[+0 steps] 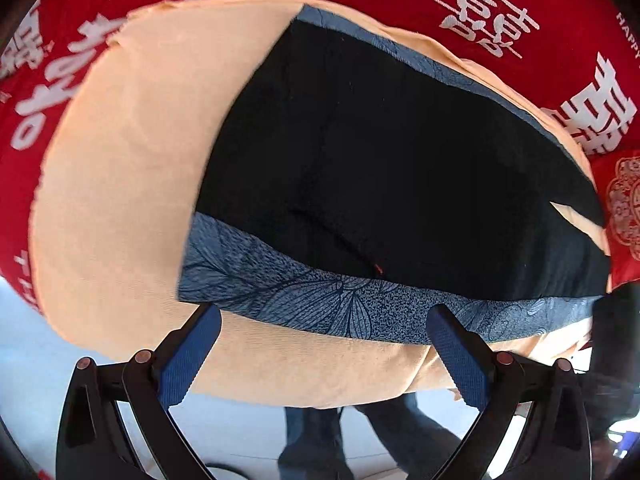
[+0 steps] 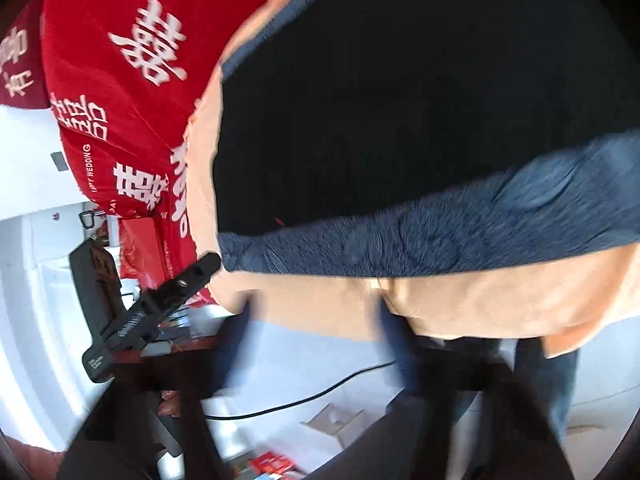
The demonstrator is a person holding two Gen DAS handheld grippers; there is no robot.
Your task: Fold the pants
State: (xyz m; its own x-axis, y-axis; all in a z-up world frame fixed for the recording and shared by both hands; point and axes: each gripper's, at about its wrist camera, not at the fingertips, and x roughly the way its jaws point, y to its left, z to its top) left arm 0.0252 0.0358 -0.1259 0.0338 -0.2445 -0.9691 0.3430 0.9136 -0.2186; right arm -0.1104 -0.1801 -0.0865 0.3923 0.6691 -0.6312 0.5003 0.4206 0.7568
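The black pants (image 1: 392,168) lie flat in a folded block on a blue patterned cloth (image 1: 320,300), which lies on an orange cloth (image 1: 128,168). My left gripper (image 1: 324,344) is open and empty, its blue-padded fingers (image 1: 188,356) just short of the blue cloth's near edge. In the right wrist view the pants (image 2: 400,112) fill the upper right, with the blue cloth (image 2: 420,236) below them. My right gripper (image 2: 316,320) is blurred by motion; its fingers stand apart over the orange cloth's near edge (image 2: 320,300), holding nothing.
A red cover with white characters (image 1: 520,20) surrounds the orange cloth. The left gripper's black body (image 2: 160,304) shows left of the bed in the right wrist view. A black cable (image 2: 304,400) and cardboard scraps (image 2: 332,420) lie on the pale floor. The person's legs (image 1: 320,432) stand at the bed edge.
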